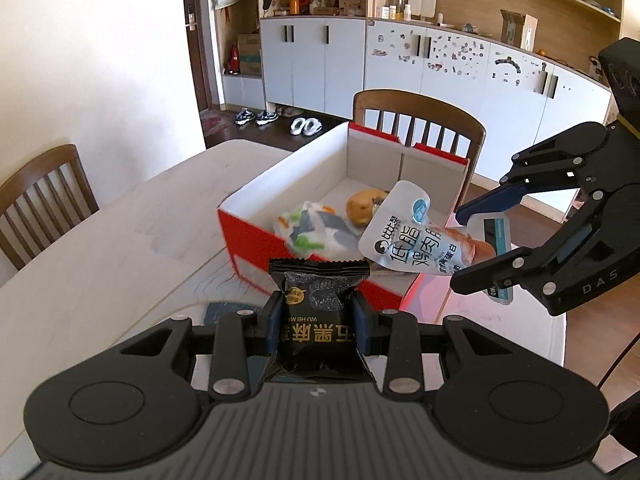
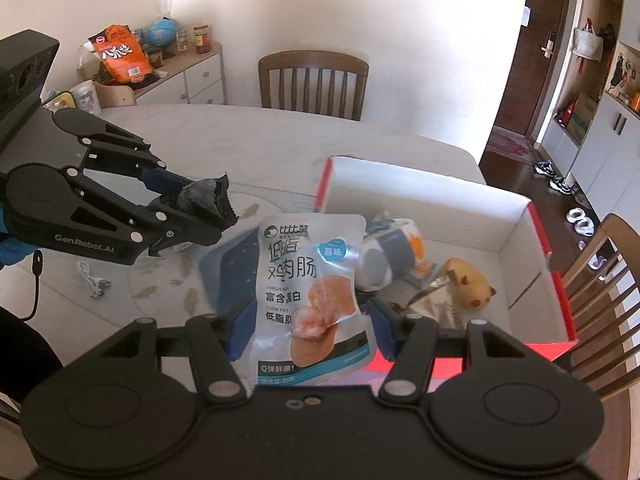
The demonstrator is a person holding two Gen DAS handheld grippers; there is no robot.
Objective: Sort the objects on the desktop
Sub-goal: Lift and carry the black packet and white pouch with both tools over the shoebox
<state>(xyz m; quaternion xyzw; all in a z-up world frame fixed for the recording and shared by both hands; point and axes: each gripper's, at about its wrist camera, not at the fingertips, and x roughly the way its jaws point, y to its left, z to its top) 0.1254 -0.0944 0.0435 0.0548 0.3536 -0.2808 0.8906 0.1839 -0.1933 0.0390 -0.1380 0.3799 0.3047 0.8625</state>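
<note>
Left claw (image 1: 318, 320) pinches a black snack packet (image 1: 318, 304) across its middle, the blue pads pressed into the wrapper on both sides; the packet stands upright between the fingers, its crimped top edge free above them. Right claw (image 2: 310, 328) likewise grips a silver sausage pouch (image 2: 310, 280), holding it by the lower half so that the printed face rises ahead of the fingers. Both packs are judged light, soft and slightly slippery film; a hold across the filled body, not on the thin sealed edge, should keep them from sliding or tearing.

Just ahead of both claws, resting on the pale tabletop (image 1: 120, 240), stands a red-and-white cardboard box (image 2: 432, 196) with its lid open. The pouch hangs at or over the box's near rim; the black packet is short of the near wall. Inside the box, beyond the pouch, lie a white wrapped packet (image 2: 380, 256), a small tan animal figure (image 2: 468, 280) and a crumpled foil wrapper (image 2: 436, 304). To the left of the right claw, a small white cable (image 2: 92, 280) lies on the tabletop.

Farther off, wooden chairs (image 2: 314, 80) stand around the tabletop.
</note>
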